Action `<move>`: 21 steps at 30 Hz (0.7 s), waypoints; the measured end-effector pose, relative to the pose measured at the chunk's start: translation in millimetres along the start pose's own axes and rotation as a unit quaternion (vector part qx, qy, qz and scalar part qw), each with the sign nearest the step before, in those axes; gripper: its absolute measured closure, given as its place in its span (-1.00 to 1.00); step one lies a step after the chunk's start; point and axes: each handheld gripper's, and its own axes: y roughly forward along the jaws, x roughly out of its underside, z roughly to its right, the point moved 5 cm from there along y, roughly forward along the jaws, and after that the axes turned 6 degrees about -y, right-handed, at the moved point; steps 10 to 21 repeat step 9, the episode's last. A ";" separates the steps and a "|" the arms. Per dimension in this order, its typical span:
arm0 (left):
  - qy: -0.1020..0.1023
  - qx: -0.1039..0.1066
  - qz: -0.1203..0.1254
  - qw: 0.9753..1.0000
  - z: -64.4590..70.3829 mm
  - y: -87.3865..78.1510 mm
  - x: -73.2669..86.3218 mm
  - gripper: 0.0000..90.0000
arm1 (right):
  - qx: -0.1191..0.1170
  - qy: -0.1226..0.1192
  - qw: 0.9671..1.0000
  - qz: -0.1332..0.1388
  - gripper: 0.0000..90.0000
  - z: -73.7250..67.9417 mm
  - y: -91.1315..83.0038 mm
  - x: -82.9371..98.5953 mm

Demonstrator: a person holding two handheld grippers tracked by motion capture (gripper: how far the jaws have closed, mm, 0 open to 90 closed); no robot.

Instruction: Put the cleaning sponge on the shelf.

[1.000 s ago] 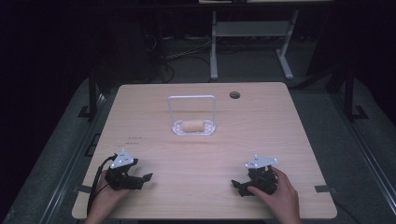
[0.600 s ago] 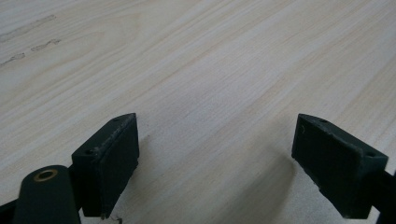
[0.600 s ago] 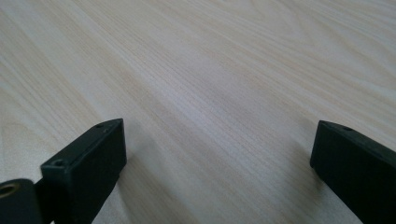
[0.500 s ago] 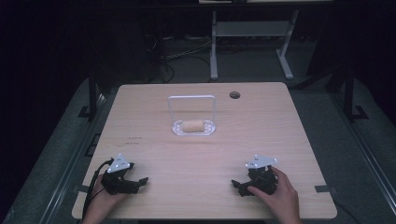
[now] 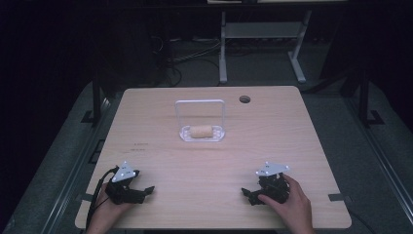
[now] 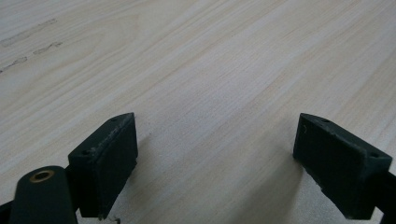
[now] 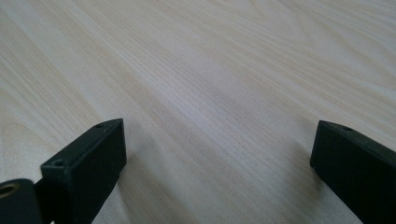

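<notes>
A small tan, roll-shaped piece (image 5: 200,131), which looks like a bread roll, is lying on its side in a clear plastic container (image 5: 183,132) near the middle of the table (image 5: 302,141), slightly toward the far edge. The container's clear lid (image 5: 200,101) is standing upright behind the roll, hinged open. The roll is resting inside the shallow base and nothing is touching it from above.

Both grippers are sitting well apart from the container, down at the near edge of the table. The left gripper (image 5: 144,191) is resting low on the wood at the near left corner, a hand (image 5: 104,212) wrapping it from below and its black cable (image 5: 95,187) looping off the table's left side. In the left gripper view its two black jaws are standing wide apart with bare wood grain between them (image 6: 215,154), holding nothing; faint pencil-like marks (image 6: 28,39) are showing on the wood farther off.

The right gripper (image 5: 247,195) is lying at the near right, a hand (image 5: 291,204) covering its back, with the grey three-cornered plate (image 5: 272,168) facing up. In the right gripper view its jaws are likewise spread wide over bare wood (image 7: 219,149), empty.

A round cable hole (image 5: 244,99) is sitting near the far edge, to the right of the container.
</notes>
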 end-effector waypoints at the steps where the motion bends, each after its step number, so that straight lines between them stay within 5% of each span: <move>1: 0.000 0.000 0.000 1.000 0.0 0.0 0.0 -0.70 | 0.000 0.000 1.000 0.000 -0.93 0.0 0.0 0.0; 21: 0.000 0.000 0.000 1.000 0.0 0.0 0.0 -0.70 | 0.001 -0.001 1.000 0.001 -0.93 0.2 0.1 -0.1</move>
